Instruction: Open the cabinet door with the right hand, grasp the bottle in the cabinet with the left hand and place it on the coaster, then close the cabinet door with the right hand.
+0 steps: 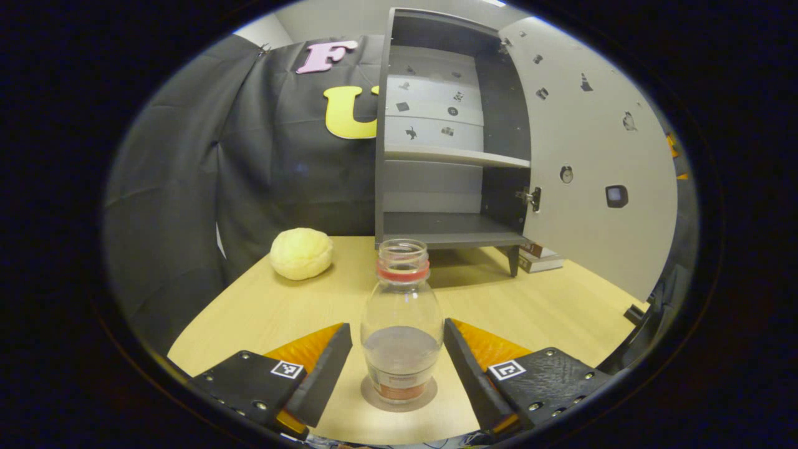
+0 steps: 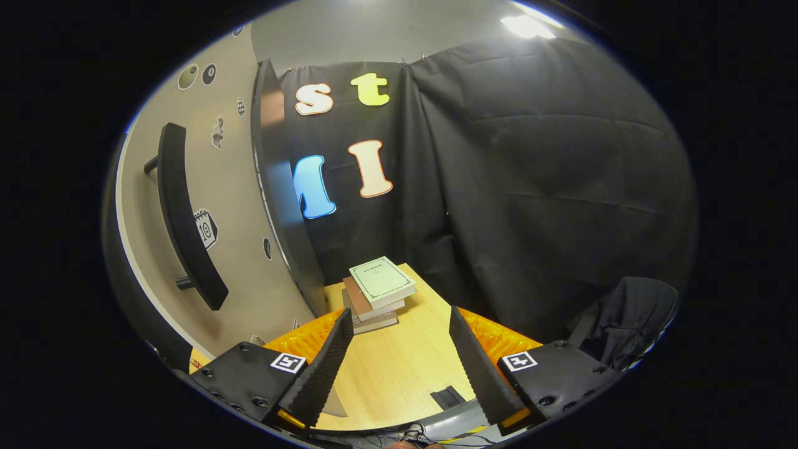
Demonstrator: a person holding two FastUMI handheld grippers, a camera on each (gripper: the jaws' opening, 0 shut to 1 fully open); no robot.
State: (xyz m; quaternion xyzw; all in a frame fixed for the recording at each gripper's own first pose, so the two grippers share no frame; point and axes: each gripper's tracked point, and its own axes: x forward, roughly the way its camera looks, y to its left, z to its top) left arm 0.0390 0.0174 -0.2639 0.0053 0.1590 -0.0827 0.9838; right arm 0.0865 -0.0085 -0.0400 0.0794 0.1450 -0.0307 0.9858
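Both grippers' jaws apart; bottle [image 1: 401, 324] upright on coaster [image 1: 373, 399], label unreadable.

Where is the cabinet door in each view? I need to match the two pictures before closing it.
Left gripper view: the cabinet door fills the right side, swung open, its inner face towards the camera.
Right gripper view: the cabinet door is at the left edge, its outer face with the dark handle showing.
Shared landmark: the stack of books on the table by the door's lower edge.
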